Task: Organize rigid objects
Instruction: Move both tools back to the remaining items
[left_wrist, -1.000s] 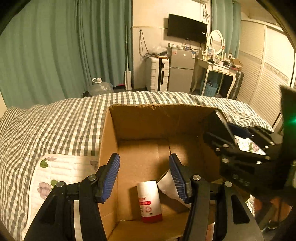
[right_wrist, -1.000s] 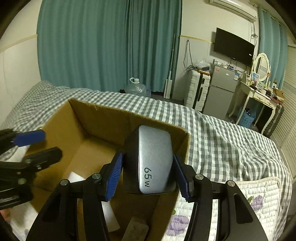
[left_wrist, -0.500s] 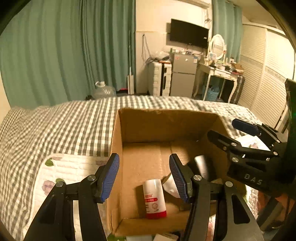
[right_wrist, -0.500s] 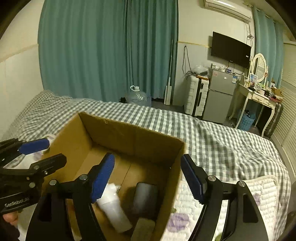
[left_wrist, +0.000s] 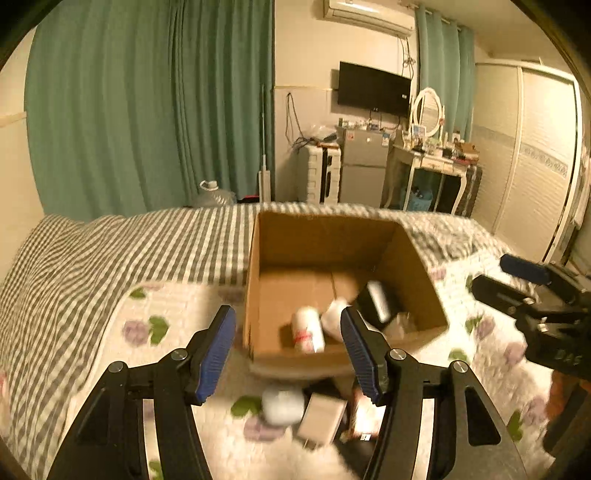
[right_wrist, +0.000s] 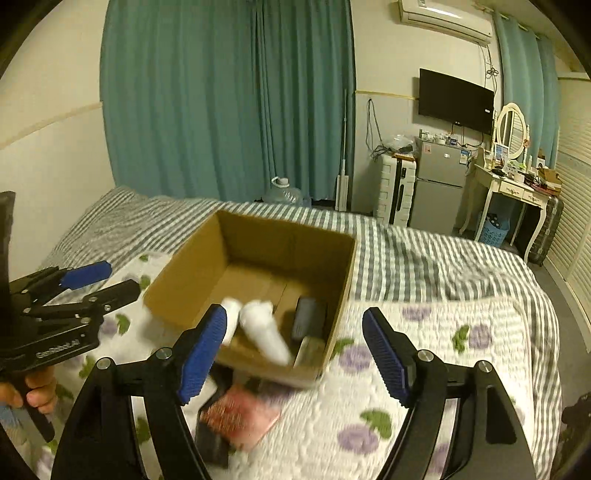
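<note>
A cardboard box (left_wrist: 255, 280) stands open on the bed. Inside lie a white bottle with a red label (left_wrist: 308, 328), a second white bottle (right_wrist: 264, 328) and a dark grey charger (left_wrist: 378, 302). My left gripper (left_wrist: 288, 350) hovers in front of the box's near wall, open, jaws widening slightly, nothing between them. My right gripper (right_wrist: 295, 350) is open and empty, off the box's near right corner. Below the grippers, in front of the box, lie a white round object (left_wrist: 282, 406), a white flat block (left_wrist: 321, 421) and a red packet (right_wrist: 240, 413).
The box sits on a floral quilt (right_wrist: 443, 387) over a grey checked bedspread (left_wrist: 110, 258). A hand (right_wrist: 33, 395) holds the left gripper's handle. Green curtains, a water jug (right_wrist: 284, 192), a fridge (right_wrist: 439, 184) and a dressing table (right_wrist: 517, 184) stand beyond the bed.
The right gripper opened and let go of the grey charger, which now lies in the box. Both grippers drew back from the box and rose, uncovering loose items in front of it.
</note>
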